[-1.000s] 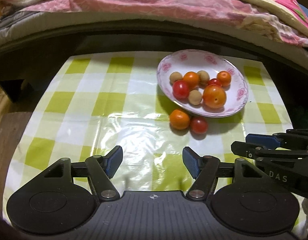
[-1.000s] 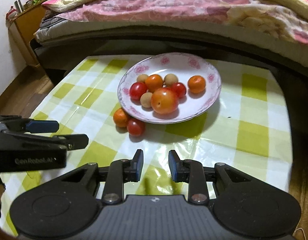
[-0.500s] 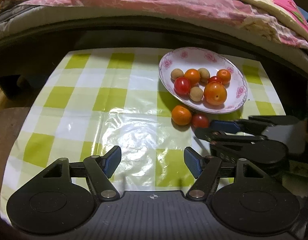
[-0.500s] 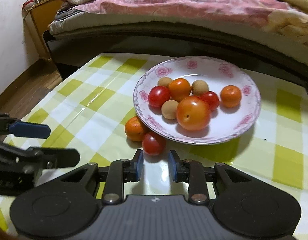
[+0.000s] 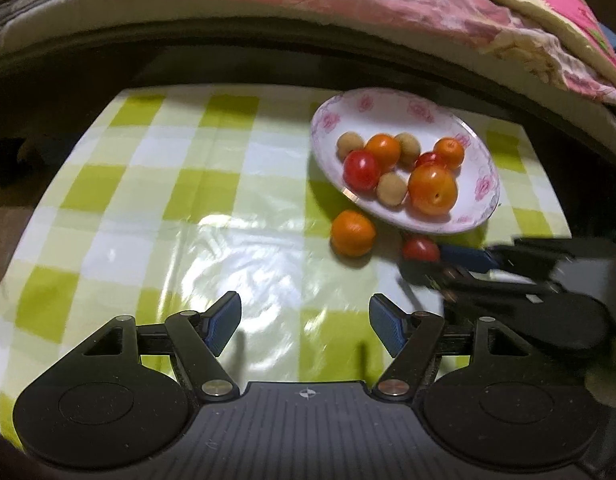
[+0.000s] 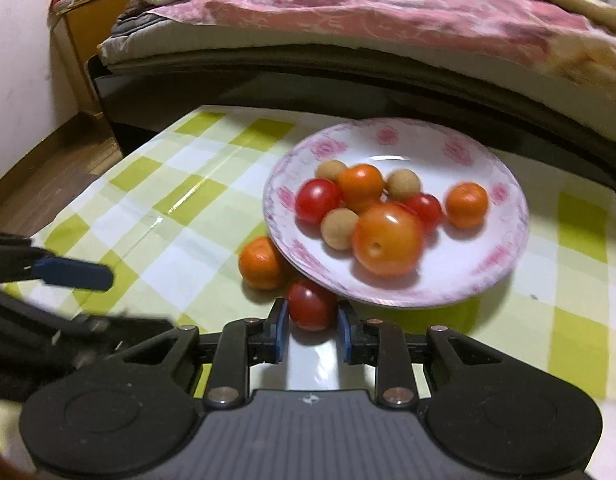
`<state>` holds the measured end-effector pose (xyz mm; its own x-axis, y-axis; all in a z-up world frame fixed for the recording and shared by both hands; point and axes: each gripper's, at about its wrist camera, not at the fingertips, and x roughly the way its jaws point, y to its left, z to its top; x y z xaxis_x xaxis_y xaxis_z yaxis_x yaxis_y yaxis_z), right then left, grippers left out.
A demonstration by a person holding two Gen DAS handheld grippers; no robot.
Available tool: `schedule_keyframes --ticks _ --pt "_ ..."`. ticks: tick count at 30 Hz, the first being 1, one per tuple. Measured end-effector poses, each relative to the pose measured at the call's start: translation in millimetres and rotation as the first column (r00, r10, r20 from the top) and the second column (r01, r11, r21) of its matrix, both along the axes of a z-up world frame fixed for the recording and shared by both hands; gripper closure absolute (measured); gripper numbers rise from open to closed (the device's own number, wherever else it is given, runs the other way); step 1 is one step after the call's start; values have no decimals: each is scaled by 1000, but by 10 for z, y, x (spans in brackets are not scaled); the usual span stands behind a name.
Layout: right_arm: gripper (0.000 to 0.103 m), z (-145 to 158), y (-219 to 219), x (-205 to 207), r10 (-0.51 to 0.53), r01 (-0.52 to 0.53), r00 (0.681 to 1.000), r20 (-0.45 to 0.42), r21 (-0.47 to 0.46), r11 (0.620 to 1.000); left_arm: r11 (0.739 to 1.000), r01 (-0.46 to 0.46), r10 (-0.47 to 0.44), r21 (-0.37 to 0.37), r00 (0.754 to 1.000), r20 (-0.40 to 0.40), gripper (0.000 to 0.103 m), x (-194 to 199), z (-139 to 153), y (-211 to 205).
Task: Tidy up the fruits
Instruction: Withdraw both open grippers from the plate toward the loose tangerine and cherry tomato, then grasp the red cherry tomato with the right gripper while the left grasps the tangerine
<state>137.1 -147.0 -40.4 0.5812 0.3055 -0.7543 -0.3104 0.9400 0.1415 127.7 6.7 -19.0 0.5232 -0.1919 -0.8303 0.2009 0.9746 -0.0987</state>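
Note:
A small red tomato lies on the checked cloth just in front of the floral plate, beside a loose mandarin. My right gripper has its blue pads closing against both sides of that tomato; in the left wrist view the right gripper reaches the tomato from the right. The plate holds several tomatoes, mandarins and tan round fruits. My left gripper hangs open over bare cloth, short of the mandarin, with nothing between its pads.
The green-and-white checked tablecloth covers a low table. A bed with pink bedding runs along the far side. A wooden nightstand stands at the far left, with wooden floor below it.
My right gripper has come forward and down until the loose red tomato sits between its pads. The left gripper has stayed about where it was, still open.

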Motion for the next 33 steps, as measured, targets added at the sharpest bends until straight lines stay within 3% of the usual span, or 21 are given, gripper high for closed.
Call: schedule_keyframes --ticks 4,7,13,18,22,33 --pt "74 73 -207 -142 -26 25 999 -43 -18 1000 999 48 -49 20 997 65 30 106 -58 -165" --pt "74 125 -341 -266 -39 37 996 -80 -18 999 998 60 -59 -2 996 61 33 198 -146 -280" --pt "74 201 -488 -404 -44 46 993 -105 15 999 998 54 -58 43 994 92 37 337 -289 -400" --pt "74 205 -511 -384 -45 48 993 -108 26 998 998 37 -41 44 994 105 48 400 -324 -405" --pt "74 164 -517 -355 -56 58 992 -111 17 998 998 41 -47 54 993 109 63 384 -318 -420" --pt "74 145 -516 -394 -57 55 993 -108 -15 998 996 69 -71 58 997 42 64 85 -248 -393"
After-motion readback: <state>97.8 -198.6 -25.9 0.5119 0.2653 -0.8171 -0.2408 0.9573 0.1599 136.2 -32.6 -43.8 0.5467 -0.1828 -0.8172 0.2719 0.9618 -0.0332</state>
